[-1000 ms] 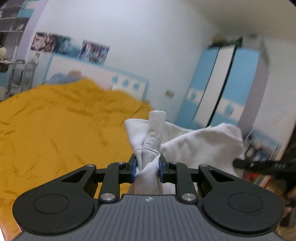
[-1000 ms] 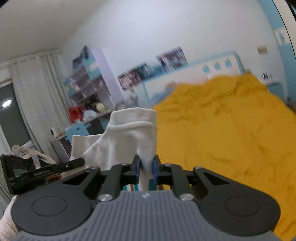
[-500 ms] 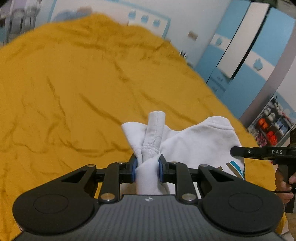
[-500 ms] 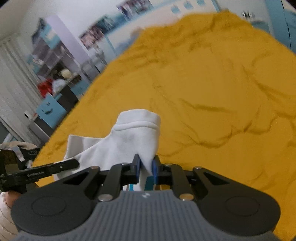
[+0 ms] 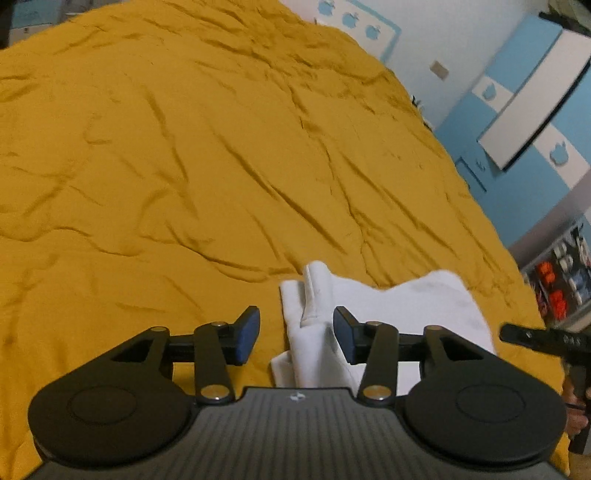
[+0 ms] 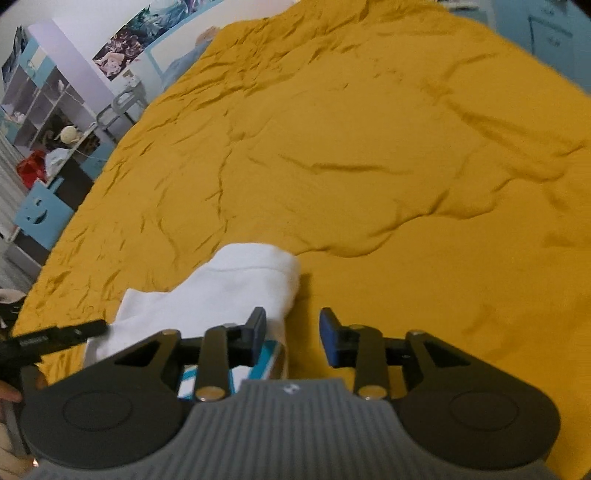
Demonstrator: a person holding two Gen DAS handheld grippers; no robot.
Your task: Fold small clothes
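A small white garment (image 5: 399,306) with a blue stripe lies on the yellow bedspread (image 5: 184,166). My left gripper (image 5: 295,334) is open, its jaws on either side of the garment's bunched left edge, not gripping it. In the right wrist view the same garment (image 6: 221,291) lies at the lower left. My right gripper (image 6: 293,334) is open; its left finger (image 6: 256,330) sits over the garment's right edge and its right finger over bare bedspread (image 6: 369,147). The other gripper shows at the frame edge in each view.
The bed is wide and wrinkled. A blue and white wardrobe (image 5: 524,110) stands to the right of the bed. Shelves and a blue chair (image 6: 40,214) stand to the left. A headboard (image 5: 354,22) is at the far end.
Both grippers lowered the garment from the air onto the bedspread, then opened and let go of it. It now lies on the bed.
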